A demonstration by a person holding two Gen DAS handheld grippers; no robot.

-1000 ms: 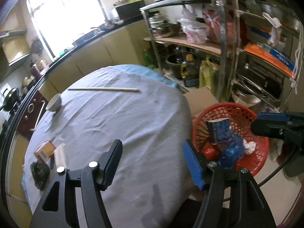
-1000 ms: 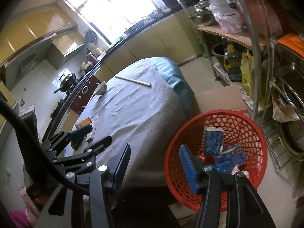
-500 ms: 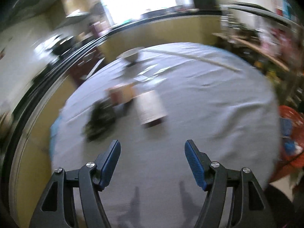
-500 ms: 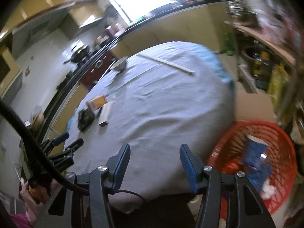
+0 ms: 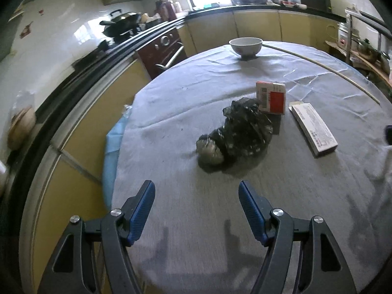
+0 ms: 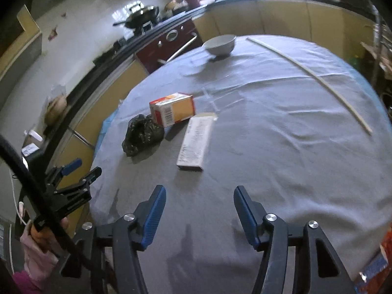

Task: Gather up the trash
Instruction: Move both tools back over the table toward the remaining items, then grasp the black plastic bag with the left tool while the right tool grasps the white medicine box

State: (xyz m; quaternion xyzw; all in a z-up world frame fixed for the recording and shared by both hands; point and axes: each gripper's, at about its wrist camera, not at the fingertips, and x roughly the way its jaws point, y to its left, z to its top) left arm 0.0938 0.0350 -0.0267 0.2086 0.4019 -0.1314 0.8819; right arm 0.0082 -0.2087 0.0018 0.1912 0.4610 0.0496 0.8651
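A crumpled black plastic bag (image 5: 241,133) lies on the grey-clothed round table (image 5: 220,220), with a red-and-white carton (image 5: 271,96) behind it and a flat white box (image 5: 314,128) to its right. My left gripper (image 5: 197,205) is open and empty, hovering short of the bag. In the right wrist view the bag (image 6: 142,134), the carton (image 6: 172,109) and the white box (image 6: 196,144) lie ahead. My right gripper (image 6: 199,212) is open and empty, short of the white box. The left gripper (image 6: 73,178) shows at that view's left edge.
A white bowl (image 5: 245,46) and a long pale stick (image 5: 321,69) lie at the table's far side. Yellow kitchen cabinets (image 5: 93,122) and a dark oven (image 5: 164,50) curve round the left and back. A red basket's edge (image 6: 385,240) peeks in low right.
Both grippers have swung left, away from the red basket, and now face the bag, carton and white box on the table. Both stay open and empty.
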